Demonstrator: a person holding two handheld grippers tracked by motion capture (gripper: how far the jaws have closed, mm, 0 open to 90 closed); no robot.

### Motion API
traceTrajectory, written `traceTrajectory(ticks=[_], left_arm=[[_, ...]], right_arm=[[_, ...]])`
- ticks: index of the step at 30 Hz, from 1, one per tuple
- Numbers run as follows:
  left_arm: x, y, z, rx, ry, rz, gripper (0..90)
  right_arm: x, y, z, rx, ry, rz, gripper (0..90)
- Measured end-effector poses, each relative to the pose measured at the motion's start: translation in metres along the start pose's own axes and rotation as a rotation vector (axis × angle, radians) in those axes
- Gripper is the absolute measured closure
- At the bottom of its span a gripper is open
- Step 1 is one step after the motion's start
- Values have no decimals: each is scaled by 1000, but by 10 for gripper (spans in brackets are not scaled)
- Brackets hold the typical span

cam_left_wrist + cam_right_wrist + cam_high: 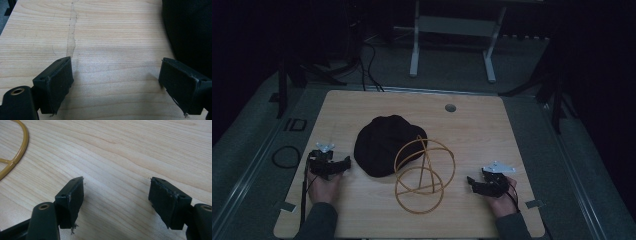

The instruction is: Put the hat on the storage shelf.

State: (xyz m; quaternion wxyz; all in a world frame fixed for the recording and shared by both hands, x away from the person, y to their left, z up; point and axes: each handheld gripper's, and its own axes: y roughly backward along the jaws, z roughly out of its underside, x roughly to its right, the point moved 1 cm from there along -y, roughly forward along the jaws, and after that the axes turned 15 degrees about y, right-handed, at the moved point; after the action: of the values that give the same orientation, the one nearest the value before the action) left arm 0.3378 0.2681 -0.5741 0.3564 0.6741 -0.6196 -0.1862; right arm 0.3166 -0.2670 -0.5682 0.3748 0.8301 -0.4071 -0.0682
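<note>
Black cap [385, 145]: soft, flat on table centre. Yellow wire-ring stand [424, 175]: upright, touching the cap's right edge.

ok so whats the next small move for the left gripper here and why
Probably ease the left gripper toward the black hat. Its jaws stand open with bare table between them, and the hat's edge lies just beyond one jaw. The right gripper also sits open, apart from the gold wire stand.

The round black cloth cap [190, 32] is cut off by the left gripper view's right edge. The yellow wire ring frame [15, 152] runs off the right gripper view's left edge, and in the high view it hides part of the cap's rim.
</note>
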Motion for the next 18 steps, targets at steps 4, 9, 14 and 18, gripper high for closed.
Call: traceTrajectory(ticks=[4, 9, 14, 18], left_arm=[[0, 1, 0, -4, -9, 8, 142], [-2, 1, -3, -31, -25, 14, 147], [-3, 2, -6, -57, -39, 19, 150], [-2, 3, -10, -96, -48, 20, 181]], right_arm=[[0, 0, 0, 0, 0, 0, 280], [0, 0, 0, 0, 1, 0, 279], [0, 0, 0, 2, 1, -1, 278], [0, 0, 0, 2, 0, -1, 278]])
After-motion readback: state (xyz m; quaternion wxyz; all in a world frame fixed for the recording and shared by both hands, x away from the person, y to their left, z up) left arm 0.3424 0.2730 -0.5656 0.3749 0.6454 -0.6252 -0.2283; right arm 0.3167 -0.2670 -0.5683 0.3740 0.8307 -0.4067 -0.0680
